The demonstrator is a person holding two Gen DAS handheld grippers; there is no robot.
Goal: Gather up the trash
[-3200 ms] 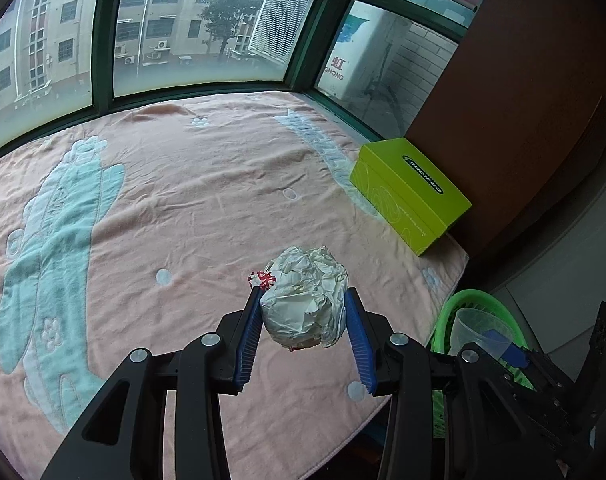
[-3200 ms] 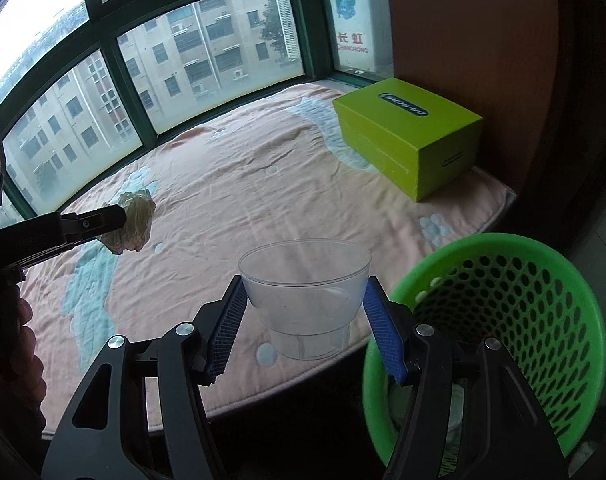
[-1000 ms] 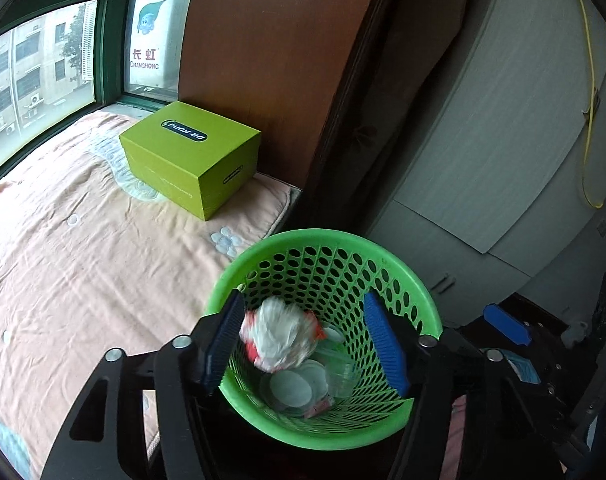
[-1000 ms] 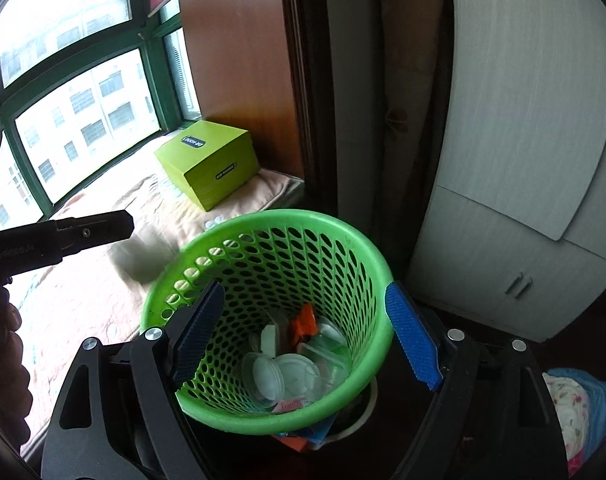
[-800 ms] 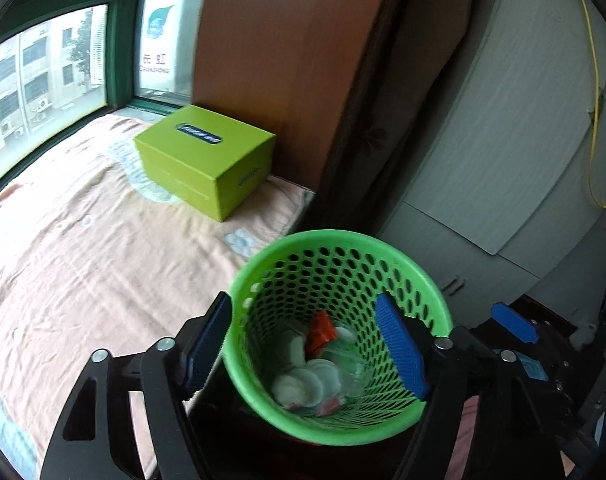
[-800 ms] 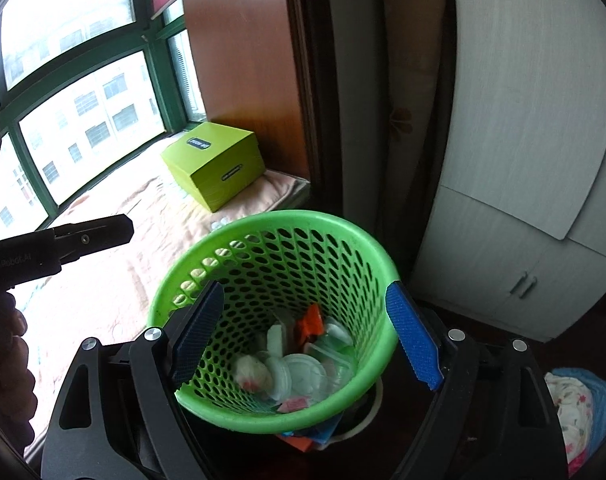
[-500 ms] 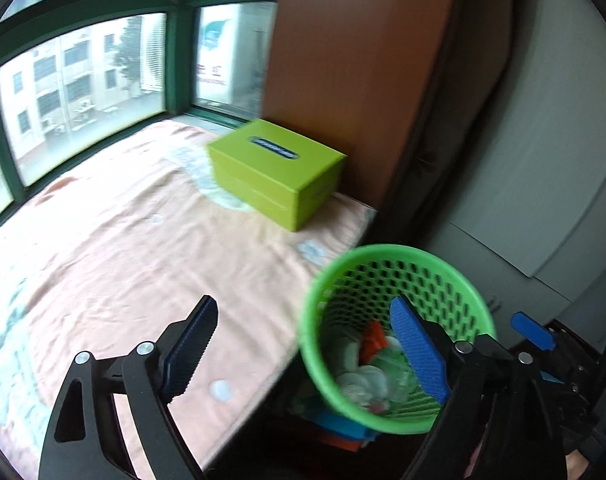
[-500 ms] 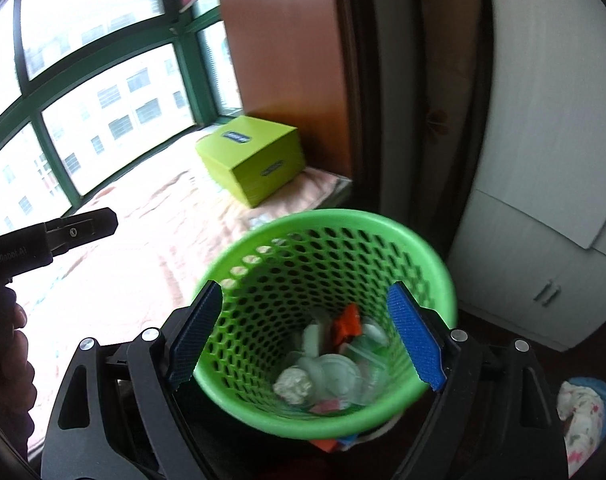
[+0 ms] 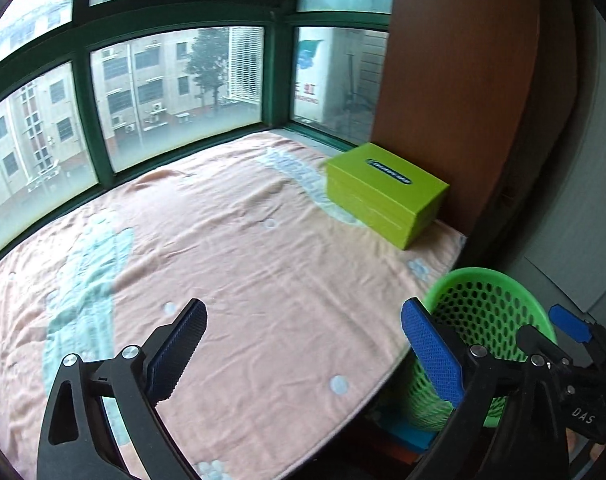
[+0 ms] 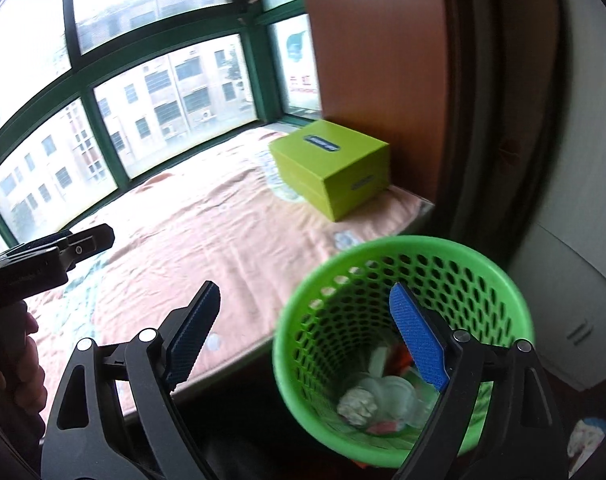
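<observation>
Beside the pink blanket, the green perforated basket below the right gripper holds a crumpled white paper ball and clear cups, both grippers spread and empty, the left gripper just opened; the lime box label is unreadable.

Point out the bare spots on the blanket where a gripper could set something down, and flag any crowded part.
The peach fleece blanket lies bare from the green window frame to its near edge. Only the far right corner is taken, by the lime-green cardboard box. The green perforated plastic basket beside the near right corner already holds crumpled paper and lids.
</observation>
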